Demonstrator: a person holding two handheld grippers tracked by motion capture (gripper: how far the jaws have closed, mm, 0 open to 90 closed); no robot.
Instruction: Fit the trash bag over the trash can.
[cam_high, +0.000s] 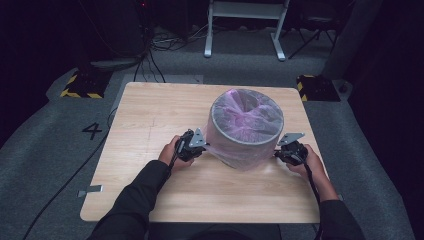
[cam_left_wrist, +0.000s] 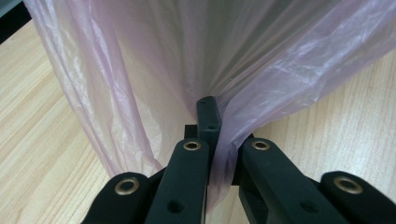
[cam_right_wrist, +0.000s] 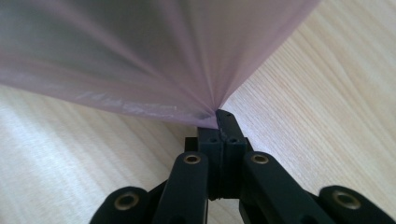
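A round grey bin (cam_high: 246, 131) stands right of the middle of the wooden desk (cam_high: 150, 125), wrapped in a thin pink plastic bag (cam_high: 245, 112) that lines its mouth and hangs down its outer wall. Left of the bin, on the grey carpet beyond the desk, a painted number 4 (cam_high: 92, 131) shows, with a yellow-and-black striped block (cam_high: 82, 85) farther back; a matching block (cam_high: 316, 87) sits behind and to the right of the bin. Nothing lies on the desk between the hands and the bin.

The left claw (cam_high: 202, 145) comes in low against the bin's left side, its jaws closed on a gathered fold of the bag, pulling the film taut. The right claw (cam_high: 281, 151) sits at the bin's right side near the base, clamped on the bag's film there too, which fans out tight from its tips. Both dark-sleeved forearms reach in from the near desk edge.
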